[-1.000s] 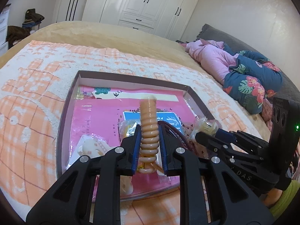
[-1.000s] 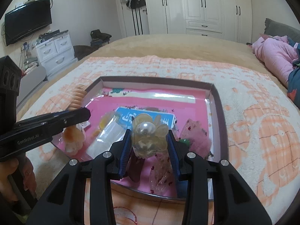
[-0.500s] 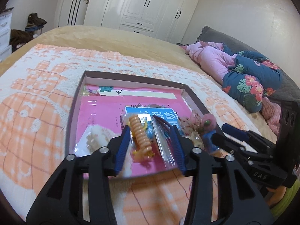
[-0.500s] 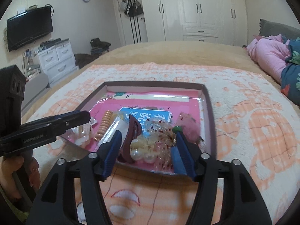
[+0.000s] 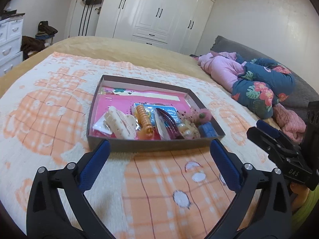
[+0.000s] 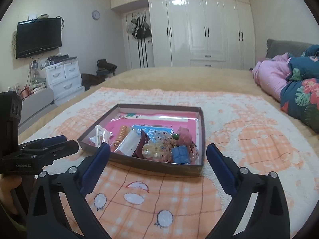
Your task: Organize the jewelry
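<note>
With the orange spiral hair tie [image 5: 144,117] and pearl hair clip [image 6: 151,150] lying in the shallow box [image 5: 151,147] at frame centre, the left hand-held gripper [image 5: 159,151] and right hand-held gripper [image 6: 158,155], jaws just opened wide and empty, stand just short of it; the next pick requires re-approach.

The right gripper [image 6: 158,152] hangs over the orange-and-white blanket [image 6: 249,139], its blue-padded jaws spread wide after just opening, nothing between them. Just beyond lies the shallow brown tray [image 6: 157,166], crowded at its near end: an orange spiral hair tie [image 6: 121,134], a dark red clip [image 6: 142,142], a pearl hair piece [image 6: 151,150], a blue block [image 6: 180,154] and a pink fluffy piece [image 6: 184,134]. The left gripper [image 6: 53,145] reaches in from the left, apart from the tray.
</note>
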Available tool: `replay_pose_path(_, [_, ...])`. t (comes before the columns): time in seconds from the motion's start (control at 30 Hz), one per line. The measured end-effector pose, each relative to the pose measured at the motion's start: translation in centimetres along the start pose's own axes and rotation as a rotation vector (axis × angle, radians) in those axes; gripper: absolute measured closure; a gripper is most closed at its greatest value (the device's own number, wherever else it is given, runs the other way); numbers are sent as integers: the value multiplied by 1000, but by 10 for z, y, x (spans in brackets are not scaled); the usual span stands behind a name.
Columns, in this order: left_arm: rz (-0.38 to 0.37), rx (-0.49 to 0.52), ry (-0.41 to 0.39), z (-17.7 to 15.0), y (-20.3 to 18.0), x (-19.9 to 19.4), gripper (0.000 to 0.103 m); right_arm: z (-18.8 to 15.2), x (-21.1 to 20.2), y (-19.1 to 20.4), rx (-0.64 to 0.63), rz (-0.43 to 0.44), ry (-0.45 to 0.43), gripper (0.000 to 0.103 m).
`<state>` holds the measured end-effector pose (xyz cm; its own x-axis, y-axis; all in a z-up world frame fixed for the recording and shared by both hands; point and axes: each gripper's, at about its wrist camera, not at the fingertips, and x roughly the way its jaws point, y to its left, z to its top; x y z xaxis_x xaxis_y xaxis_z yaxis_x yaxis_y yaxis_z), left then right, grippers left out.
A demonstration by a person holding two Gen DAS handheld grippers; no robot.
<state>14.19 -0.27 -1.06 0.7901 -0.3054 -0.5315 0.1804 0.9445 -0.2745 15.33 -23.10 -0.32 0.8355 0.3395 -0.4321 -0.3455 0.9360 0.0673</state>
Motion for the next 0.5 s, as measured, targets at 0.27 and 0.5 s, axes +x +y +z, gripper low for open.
replay_pose_path(0.27, [40, 36, -24, -21, -12, -27, 11, -16, -33, 5, -25, -33, -70, 6])
replay_pose_path(0.5, [97, 50, -41, -35, -13, -35, 11, -35, -54, 4, -9, -81, -110, 6])
